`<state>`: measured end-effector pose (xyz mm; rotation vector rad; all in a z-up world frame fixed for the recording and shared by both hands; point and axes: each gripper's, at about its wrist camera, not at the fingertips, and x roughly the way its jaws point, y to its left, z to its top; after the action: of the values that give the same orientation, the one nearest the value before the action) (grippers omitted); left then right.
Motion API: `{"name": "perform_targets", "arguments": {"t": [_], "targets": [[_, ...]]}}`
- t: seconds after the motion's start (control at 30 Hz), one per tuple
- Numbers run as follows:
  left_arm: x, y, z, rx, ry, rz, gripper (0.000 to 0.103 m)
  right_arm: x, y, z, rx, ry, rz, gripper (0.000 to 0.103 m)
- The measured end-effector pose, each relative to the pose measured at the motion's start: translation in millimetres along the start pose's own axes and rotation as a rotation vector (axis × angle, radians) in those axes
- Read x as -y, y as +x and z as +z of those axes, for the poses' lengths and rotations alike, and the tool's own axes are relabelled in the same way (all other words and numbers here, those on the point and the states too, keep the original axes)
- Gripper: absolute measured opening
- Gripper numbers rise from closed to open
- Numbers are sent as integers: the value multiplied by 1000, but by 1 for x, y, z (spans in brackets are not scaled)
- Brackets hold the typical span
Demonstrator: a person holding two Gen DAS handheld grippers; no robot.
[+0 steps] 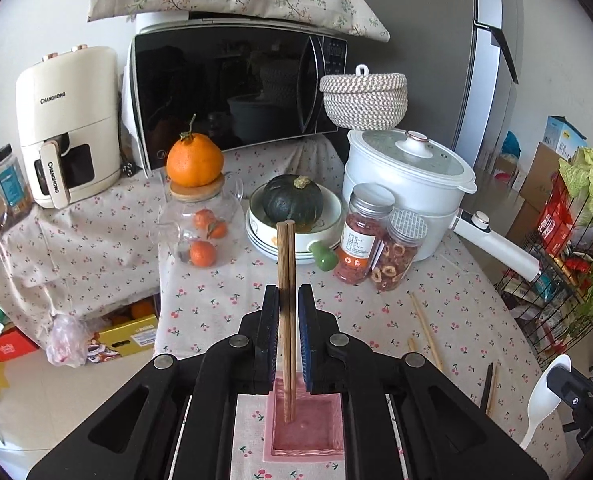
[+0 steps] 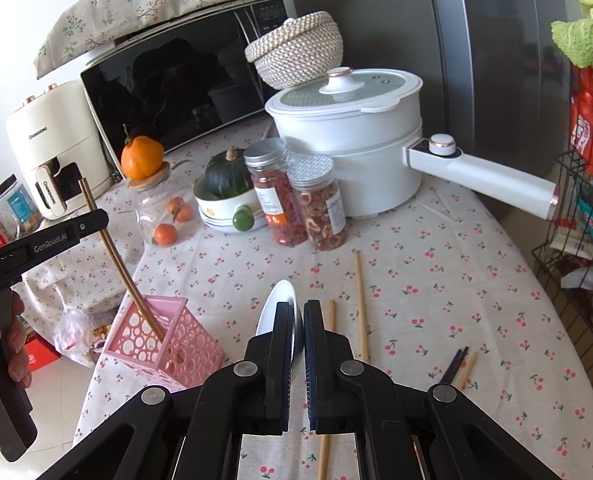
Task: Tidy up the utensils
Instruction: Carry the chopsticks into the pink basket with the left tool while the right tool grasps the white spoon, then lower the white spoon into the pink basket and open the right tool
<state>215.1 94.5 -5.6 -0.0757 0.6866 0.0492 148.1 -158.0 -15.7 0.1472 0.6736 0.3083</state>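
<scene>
The left gripper (image 1: 288, 300), jaws clamped on brown chopsticks (image 1: 286, 256) whose tips sit inside the pink holder (image 1: 304, 446), works beside the right gripper (image 2: 297, 312), pinching a white spoon (image 2: 274, 310) above the tablecloth (image 2: 436, 280).

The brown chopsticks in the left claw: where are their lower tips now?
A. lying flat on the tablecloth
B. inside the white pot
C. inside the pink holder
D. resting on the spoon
C: the right wrist view shows the chopsticks, gripped by the left claw, slanting down into the open top of the pink holder.
</scene>
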Motion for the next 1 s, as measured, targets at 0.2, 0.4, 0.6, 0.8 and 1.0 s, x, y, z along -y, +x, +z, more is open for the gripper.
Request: {"name": "perform_targets", "arguments": {"t": [0.2,0.4,0.6,0.8,1.0], "targets": [[-19,-37,-20,1,-75,2,59,-16,-2,1,14,-7,24,5],[-33,-76,-67,-71,-81,88,79,-43,1,8,62,-24,13,5],[-56,-77,-94,-127,-183,21,82,-78,10,29,184,-64,-22,5],[-70,-73,-96,-99,-156,158,82,-103,36,45,285,-98,-68,5],[-82,-54,-102,-145,-150,146,82,-116,77,40,255,-160,-106,5]]}}
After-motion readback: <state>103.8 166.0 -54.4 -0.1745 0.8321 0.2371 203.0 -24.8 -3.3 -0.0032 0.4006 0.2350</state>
